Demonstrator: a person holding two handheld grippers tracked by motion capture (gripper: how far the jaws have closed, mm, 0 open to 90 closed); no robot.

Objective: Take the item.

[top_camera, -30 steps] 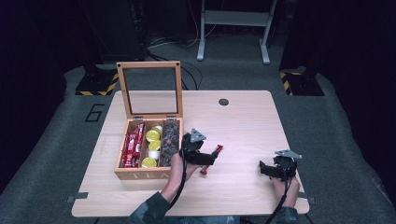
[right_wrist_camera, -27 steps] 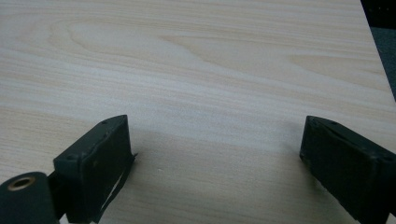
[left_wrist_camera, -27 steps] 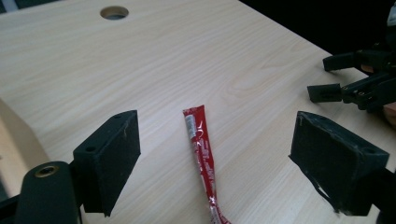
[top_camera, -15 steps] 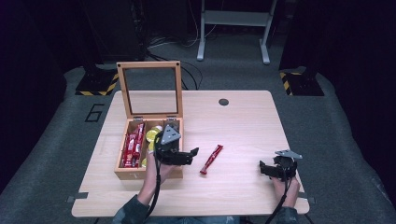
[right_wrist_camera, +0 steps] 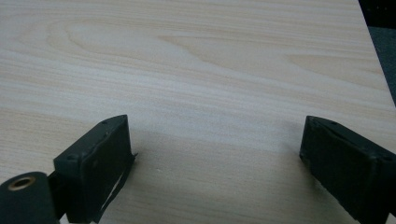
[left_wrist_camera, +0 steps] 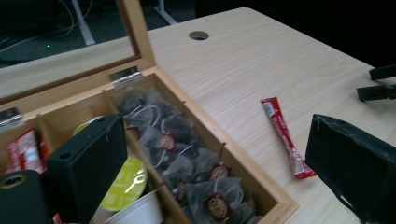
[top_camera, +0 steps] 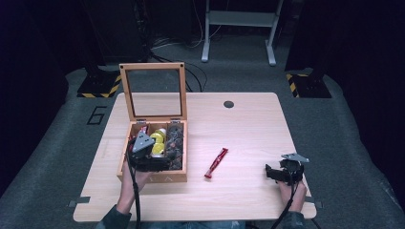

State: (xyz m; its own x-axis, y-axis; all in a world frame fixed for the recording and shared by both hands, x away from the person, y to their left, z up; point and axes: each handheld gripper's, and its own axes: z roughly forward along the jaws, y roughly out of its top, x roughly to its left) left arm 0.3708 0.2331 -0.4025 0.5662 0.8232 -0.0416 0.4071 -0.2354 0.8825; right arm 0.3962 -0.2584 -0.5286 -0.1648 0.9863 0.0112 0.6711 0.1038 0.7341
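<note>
An open wooden box (top_camera: 153,177) stands at the table's left, its glass lid (top_camera: 152,67) upright. It holds red sachets (left_wrist_camera: 25,147), yellow-lidded capsules (left_wrist_camera: 123,184) and dark tea bags (left_wrist_camera: 187,158) in separate compartments. My left gripper (top_camera: 155,161) hovers over the box's near end. Its jaws have just been opening and now stand wide apart (left_wrist_camera: 219,172), with nothing gripped between them. A single red sachet (top_camera: 216,162) lies on the table right of the box (left_wrist_camera: 285,135). My right gripper (top_camera: 271,172) rests open near the front right corner, with bare wood between its jaws (right_wrist_camera: 215,163).
The light wooden table (top_camera: 248,124) has a cable hole (top_camera: 229,104) near its far edge. Grey floor surrounds it, with a white metal frame (top_camera: 239,28) behind. The right gripper's jaws (left_wrist_camera: 378,86) show at the far right of the left gripper view.
My left gripper has moved left, from beside the red sachet to over the box. The sachet stays lying free on the table. The right gripper has kept still.
</note>
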